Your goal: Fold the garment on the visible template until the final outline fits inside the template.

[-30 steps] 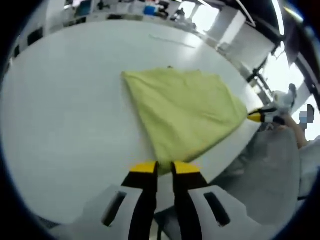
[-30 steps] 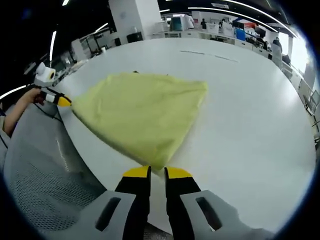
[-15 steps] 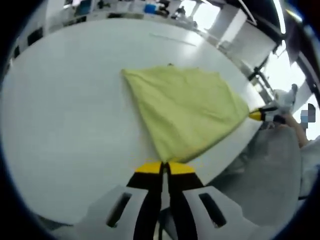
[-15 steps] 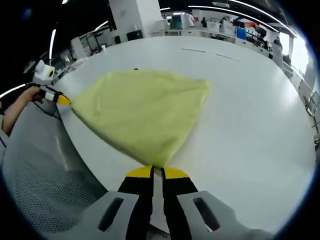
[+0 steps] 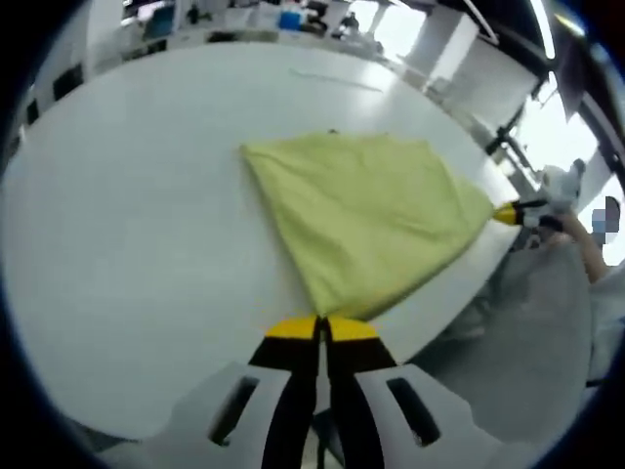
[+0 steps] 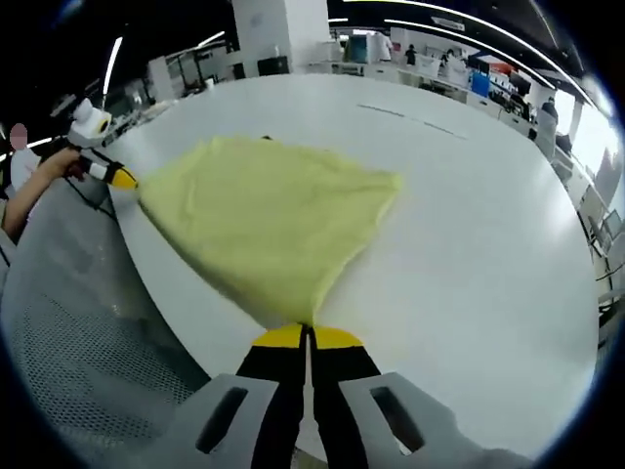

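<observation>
With both corners now pinched — fold can start:
Left gripper: jaws closed on garment corner.
Right gripper: same — clamped since a second ago.

Setting: open-plan lab or office hall. Large white table; white structural column at 12 o'clock; ceiling strip lights; cluttered workbenches along the far wall; bright windows at 2 o'clock.

Plain pale yellow-green garment on a white, seemingly unpatterned table.
</observation>
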The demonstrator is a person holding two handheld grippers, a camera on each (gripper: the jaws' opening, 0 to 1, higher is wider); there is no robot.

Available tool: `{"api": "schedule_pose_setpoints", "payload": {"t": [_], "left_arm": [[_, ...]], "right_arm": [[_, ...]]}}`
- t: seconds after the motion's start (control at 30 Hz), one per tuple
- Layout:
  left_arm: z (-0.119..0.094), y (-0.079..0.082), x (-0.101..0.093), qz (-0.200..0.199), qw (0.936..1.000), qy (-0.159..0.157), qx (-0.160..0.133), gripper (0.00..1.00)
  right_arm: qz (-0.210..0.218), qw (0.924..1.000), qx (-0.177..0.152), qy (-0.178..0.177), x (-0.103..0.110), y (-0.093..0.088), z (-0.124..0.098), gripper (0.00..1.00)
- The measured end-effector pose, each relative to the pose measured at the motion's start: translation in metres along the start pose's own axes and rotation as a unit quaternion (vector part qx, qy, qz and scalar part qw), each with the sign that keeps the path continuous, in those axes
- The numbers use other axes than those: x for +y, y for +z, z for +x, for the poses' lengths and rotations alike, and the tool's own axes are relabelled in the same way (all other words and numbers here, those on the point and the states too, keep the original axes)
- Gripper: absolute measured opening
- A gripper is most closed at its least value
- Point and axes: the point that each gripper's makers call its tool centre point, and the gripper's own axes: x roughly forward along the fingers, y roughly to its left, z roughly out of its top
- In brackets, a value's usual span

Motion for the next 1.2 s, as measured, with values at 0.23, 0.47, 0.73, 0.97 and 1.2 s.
{"api": "schedule_pose_setpoints", "payload": {"t": [0.23, 0.47, 0.73, 0.97, 1.2], "left_arm": [[0.000, -0.003, 0.001, 0.005, 0.9999, 0.004, 0.009, 0.00], [0.004, -0.010, 0.001, -0.002, 0.9999, 0.005, 0.015, 0.00], [0.007, -0.012, 0.002, 0.004, 0.9996, 0.007, 0.027, 0.00], [0.007, -0.012, 0.003, 0.003, 0.9997, 0.006, 0.025, 0.00], [0.008, -0.012, 0.004, 0.002, 0.9997, 0.006, 0.025, 0.00]], "right_arm": [[-0.015, 0.9998, 0.014, 0.003, 0.000, -0.008, 0.001, 0.01], [-0.004, 0.9994, 0.035, 0.006, 0.001, -0.030, 0.002, 0.01], [0.011, 0.9999, 0.010, 0.003, 0.002, -0.013, 0.001, 0.01], [0.012, 0.9998, 0.009, 0.011, 0.004, -0.005, 0.007, 0.10], [0.015, 0.9997, 0.013, 0.012, 0.003, -0.004, 0.013, 0.08]]}}
